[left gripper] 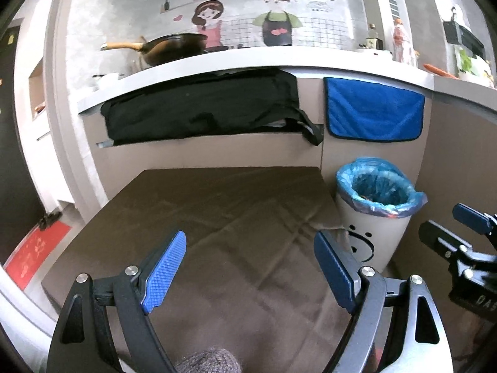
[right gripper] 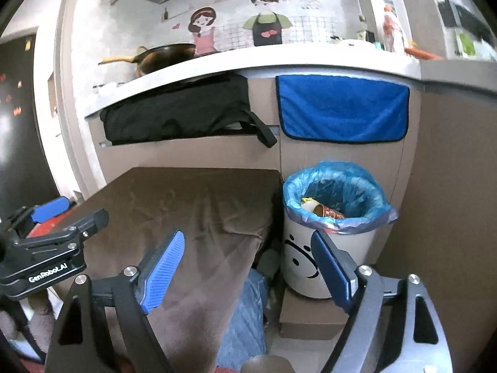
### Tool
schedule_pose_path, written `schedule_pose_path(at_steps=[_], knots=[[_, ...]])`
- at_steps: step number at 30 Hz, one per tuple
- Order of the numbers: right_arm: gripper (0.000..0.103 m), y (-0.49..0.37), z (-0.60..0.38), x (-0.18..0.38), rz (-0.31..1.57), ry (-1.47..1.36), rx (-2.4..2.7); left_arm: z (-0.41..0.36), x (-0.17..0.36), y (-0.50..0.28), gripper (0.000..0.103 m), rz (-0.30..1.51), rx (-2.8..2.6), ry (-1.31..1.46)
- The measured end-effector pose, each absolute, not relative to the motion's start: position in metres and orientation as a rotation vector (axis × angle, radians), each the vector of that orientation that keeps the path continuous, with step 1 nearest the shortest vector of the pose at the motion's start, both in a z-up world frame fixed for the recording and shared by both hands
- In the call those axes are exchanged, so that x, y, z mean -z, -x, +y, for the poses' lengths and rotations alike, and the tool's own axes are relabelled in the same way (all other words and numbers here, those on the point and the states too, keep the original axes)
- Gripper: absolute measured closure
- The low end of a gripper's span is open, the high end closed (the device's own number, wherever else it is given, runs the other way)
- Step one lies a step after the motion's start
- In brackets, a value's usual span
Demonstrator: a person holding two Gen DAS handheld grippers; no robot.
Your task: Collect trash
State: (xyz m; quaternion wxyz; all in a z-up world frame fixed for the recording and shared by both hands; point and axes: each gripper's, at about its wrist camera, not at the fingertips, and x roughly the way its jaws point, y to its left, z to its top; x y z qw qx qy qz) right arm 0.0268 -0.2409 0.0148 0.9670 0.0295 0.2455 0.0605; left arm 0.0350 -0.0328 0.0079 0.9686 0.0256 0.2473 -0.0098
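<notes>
A white trash bin point(left gripper: 369, 233) with a smiley face and a blue liner stands right of a low table with a brown cloth point(left gripper: 217, 217). In the right wrist view the bin point(right gripper: 298, 258) holds trash point(right gripper: 323, 209): a paper cup and crumpled wrappers. My left gripper point(left gripper: 250, 267) is open and empty above the cloth. My right gripper point(right gripper: 248, 267) is open and empty, above the table's right edge point(right gripper: 192, 205) and just in front of the bin. Each gripper shows at the other view's edge, the right one point(left gripper: 459, 242) and the left one point(right gripper: 52, 233).
A counter point(left gripper: 248, 62) with a wok point(left gripper: 170, 48) runs behind. A black bag point(left gripper: 202, 105) and a blue towel point(left gripper: 372, 113) hang below it. The bin stands on a cardboard box point(right gripper: 310, 314). A red mat point(left gripper: 34, 255) lies on the floor at left.
</notes>
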Motion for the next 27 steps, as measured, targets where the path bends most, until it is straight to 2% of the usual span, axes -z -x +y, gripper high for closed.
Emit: schedule_pose_path(at_steps=[27], knots=[[0.022, -0.011, -0.223, -0.015, 0.477, -0.029, -0.126, -0.018, -0.013, -0.016, 0.019, 0.468, -0.003, 0.004]])
